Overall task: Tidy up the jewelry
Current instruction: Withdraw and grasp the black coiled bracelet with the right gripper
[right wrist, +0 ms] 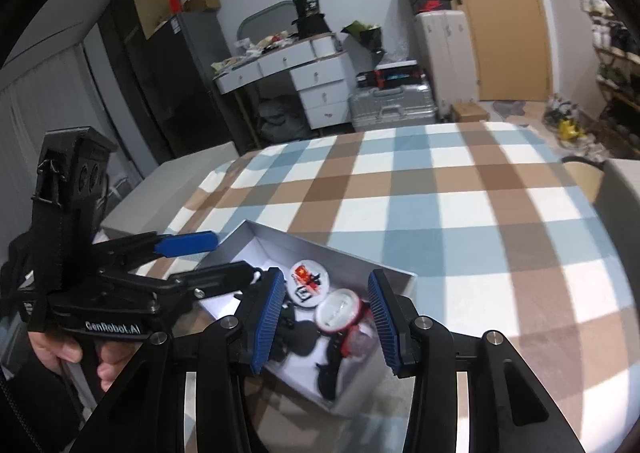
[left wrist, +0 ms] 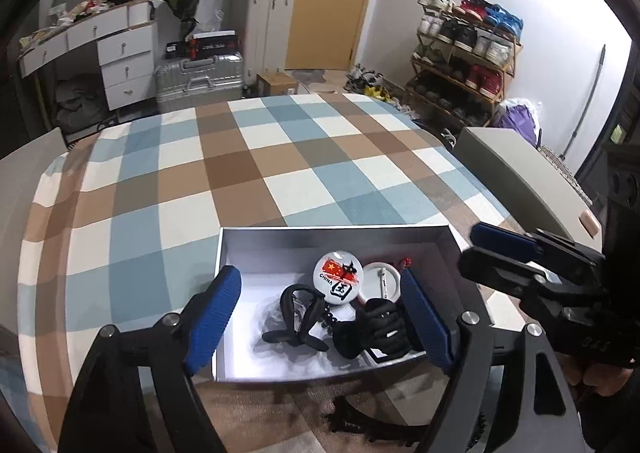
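Observation:
A shallow white box [left wrist: 332, 239] sits on the checked tablecloth near the front edge. It holds a round "CHINA" badge [left wrist: 338, 279], a plain white badge [left wrist: 380, 283], a black ring-shaped accessory [left wrist: 298, 317] and a black fist-shaped charm [left wrist: 380, 327]. My left gripper [left wrist: 322, 319] is open above the box, empty. My right gripper [right wrist: 326, 319] is open over the same box [right wrist: 400, 275], empty; it also shows at the right of the left wrist view [left wrist: 504, 253]. The badges [right wrist: 310, 283] show between its fingers.
The checked tablecloth [left wrist: 280, 157] covers the table beyond the box. A beige chair back [left wrist: 516, 169] stands at the table's right side. Suitcases, a white drawer desk and a shoe rack stand farther back in the room.

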The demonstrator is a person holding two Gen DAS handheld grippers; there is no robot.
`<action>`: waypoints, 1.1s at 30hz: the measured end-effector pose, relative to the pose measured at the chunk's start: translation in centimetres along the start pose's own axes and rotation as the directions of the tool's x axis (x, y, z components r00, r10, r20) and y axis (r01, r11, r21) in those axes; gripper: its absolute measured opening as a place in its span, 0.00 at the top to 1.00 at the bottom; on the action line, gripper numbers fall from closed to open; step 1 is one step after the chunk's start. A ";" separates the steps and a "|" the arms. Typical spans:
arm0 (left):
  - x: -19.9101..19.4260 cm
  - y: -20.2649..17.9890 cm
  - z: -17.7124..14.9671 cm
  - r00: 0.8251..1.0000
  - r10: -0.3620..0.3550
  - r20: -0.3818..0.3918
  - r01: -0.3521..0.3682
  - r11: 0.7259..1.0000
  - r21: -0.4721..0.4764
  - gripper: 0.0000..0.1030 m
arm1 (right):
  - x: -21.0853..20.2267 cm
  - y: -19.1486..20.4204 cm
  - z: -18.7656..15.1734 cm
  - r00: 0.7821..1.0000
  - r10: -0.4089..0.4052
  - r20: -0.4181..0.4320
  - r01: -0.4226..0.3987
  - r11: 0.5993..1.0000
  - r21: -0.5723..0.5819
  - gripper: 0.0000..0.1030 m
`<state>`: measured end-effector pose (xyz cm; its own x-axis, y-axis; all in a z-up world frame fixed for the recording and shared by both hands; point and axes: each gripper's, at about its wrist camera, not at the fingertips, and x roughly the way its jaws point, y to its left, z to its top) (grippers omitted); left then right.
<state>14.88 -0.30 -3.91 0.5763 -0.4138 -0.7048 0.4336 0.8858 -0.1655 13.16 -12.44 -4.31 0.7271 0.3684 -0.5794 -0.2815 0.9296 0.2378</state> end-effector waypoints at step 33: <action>-8.2 -2.7 -11.5 0.917 0.374 0.142 -0.332 0.909 -0.253 0.01 | -6.7 2.6 -11.7 0.997 -0.073 -0.007 0.072 0.995 -0.068 0.13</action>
<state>1.02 3.14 -5.63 0.7884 -0.0775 -0.6102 0.0272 0.9954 -0.0914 0.24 -12.43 -8.89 0.7415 0.2997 -0.6003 -0.2700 0.9523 0.1419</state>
